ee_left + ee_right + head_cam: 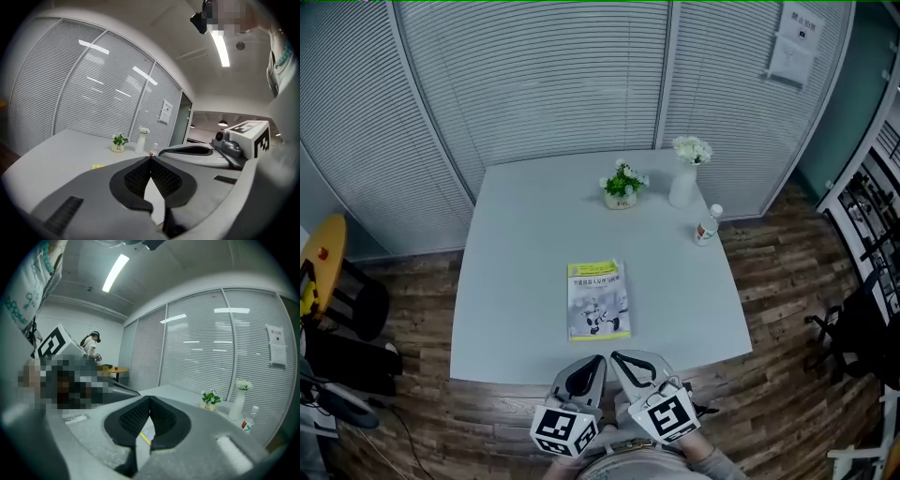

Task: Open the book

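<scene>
White, smooth bench [525, 234], square-ish w/ round corners, on a brown wood floor [769, 281]. The book [599, 300] lies flat & closed on it, cover up, near the front edge, about mid-way btwn the two sides. It's a thin rectangle w/ a shiny cover: yellow strip at the top, pale grey pic in the middle, thin yellow line at the bottom.

L gripper [598, 360] & R gripper [617, 357] are side by side at the bench's front edge, near the book but not touching it. Their tips lean in toward each other. Each one is pale grey hard plastic, curved like a leaf, w/ a black-&-white marker cube [565, 431] at the back.

L gripper's fingers [138, 177] have black bumpy rubber pads. They're clenched, tips pressed together, nothing btwn them. R gripper's fingers [136, 416] look the same: clenched tip to tip, holding nothing. A bit of the book's yellow edge shows thru the gap under them.

At the far side of the bench: a small round pot [622, 185] w/ green leaves, a tall white vase [682, 183] w/ white flowers, & a clear plastic bottle [707, 225] w/ a white cap, well apart from the book. Behind, glass walls w/ thin grey blinds [534, 75].
</scene>
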A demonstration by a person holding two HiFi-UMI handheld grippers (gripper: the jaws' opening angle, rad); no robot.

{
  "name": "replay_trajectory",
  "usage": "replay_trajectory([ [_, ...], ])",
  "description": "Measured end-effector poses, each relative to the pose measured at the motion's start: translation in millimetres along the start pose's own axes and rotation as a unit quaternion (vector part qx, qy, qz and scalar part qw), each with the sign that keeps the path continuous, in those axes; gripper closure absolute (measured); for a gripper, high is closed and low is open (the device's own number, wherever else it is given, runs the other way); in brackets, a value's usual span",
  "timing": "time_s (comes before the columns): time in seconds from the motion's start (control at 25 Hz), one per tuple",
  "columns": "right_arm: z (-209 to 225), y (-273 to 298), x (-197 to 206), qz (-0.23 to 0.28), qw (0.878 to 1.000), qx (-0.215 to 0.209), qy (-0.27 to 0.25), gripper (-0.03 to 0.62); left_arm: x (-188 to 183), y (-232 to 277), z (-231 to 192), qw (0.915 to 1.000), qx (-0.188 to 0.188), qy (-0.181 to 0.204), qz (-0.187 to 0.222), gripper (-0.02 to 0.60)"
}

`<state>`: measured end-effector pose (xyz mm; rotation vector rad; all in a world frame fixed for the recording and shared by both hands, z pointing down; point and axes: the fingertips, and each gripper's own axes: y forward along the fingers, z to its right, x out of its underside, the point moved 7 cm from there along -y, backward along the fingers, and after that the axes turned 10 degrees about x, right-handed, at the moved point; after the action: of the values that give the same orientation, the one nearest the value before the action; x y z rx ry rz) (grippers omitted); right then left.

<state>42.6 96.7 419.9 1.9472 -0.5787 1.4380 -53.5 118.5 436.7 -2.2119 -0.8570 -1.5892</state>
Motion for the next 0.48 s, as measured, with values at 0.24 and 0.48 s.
replay_trajectory([
  [0.24, 20.6, 9.4, 2.6, -0.002, 1.0, -0.002, 0.011, 0.592, -2.4, 19.0, -8.9, 0.9999, -0.01, -0.006, -0.002, 0.583],
  [0.48, 55.8, 22.3, 12.8, 0.008, 1.0, -0.004, 0.014, 0.592, -10.0, 51.8, -14.1, 0.9997, -0.022, 0.008, -0.004, 0.583],
])
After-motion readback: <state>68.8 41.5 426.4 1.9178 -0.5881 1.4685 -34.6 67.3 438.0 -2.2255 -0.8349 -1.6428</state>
